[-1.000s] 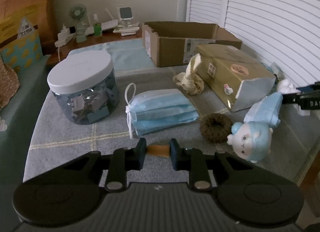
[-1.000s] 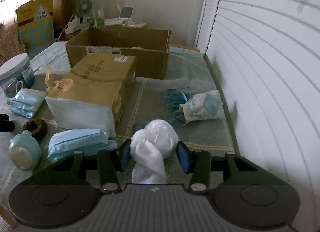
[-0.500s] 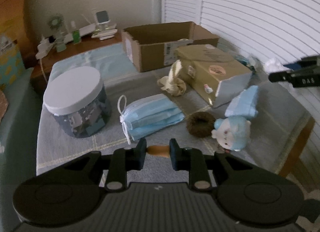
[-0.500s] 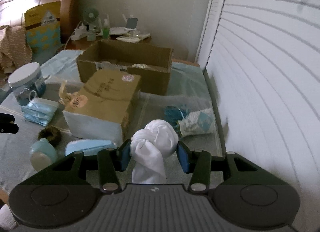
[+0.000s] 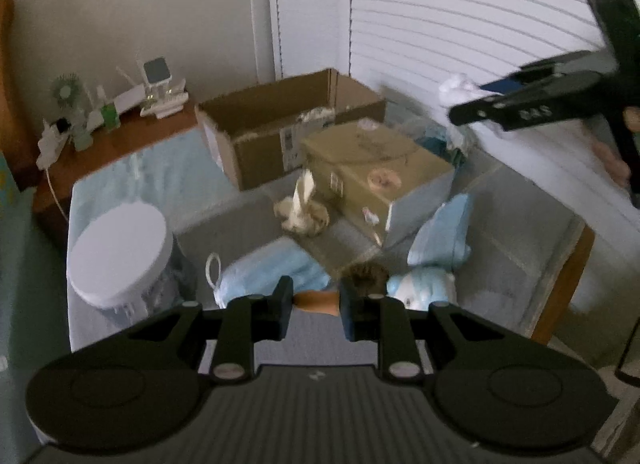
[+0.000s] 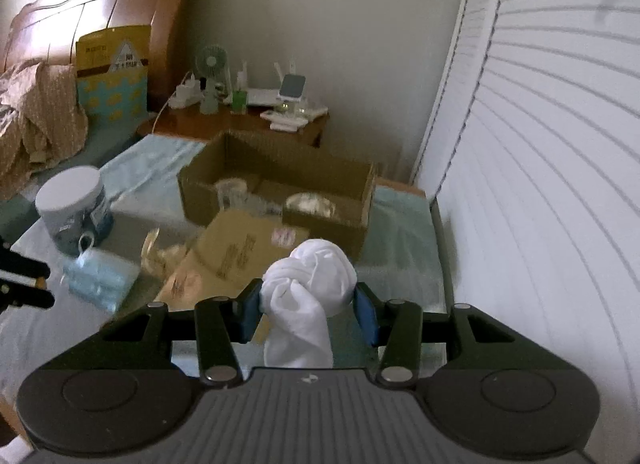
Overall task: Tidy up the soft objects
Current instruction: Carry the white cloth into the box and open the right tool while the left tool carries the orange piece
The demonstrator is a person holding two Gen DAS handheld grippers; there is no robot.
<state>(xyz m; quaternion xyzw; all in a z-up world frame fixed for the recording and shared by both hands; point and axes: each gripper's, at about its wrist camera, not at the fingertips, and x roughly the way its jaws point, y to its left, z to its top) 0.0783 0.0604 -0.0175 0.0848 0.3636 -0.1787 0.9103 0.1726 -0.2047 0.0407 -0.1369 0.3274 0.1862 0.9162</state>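
Note:
My right gripper [image 6: 308, 310] is shut on a knotted white cloth [image 6: 316, 280] and holds it high above the table, short of the open cardboard box [image 6: 276, 192]. It also shows in the left wrist view [image 5: 460, 104] with the white cloth [image 5: 454, 90]. My left gripper [image 5: 316, 304] is shut on a small orange-brown item [image 5: 316, 301], raised above the table. Below lie a stack of blue face masks [image 5: 264, 276], a brown hair scrunchie [image 5: 366, 274], a blue plush toy [image 5: 424, 288], a blue tissue pack [image 5: 444, 228] and a beige rag [image 5: 302, 212].
A tan tissue package [image 5: 376, 176] lies in front of the box. A white-lidded jar [image 5: 120, 252] stands at the left. A nightstand [image 6: 240, 124] with a fan and gadgets is behind the box. White louvred doors [image 6: 540, 144] run along the right. The table's wooden edge [image 5: 560, 284] is at the right.
Both grippers have risen well above the table with their loads. The right gripper has moved toward the cardboard box, whose inside now shows.

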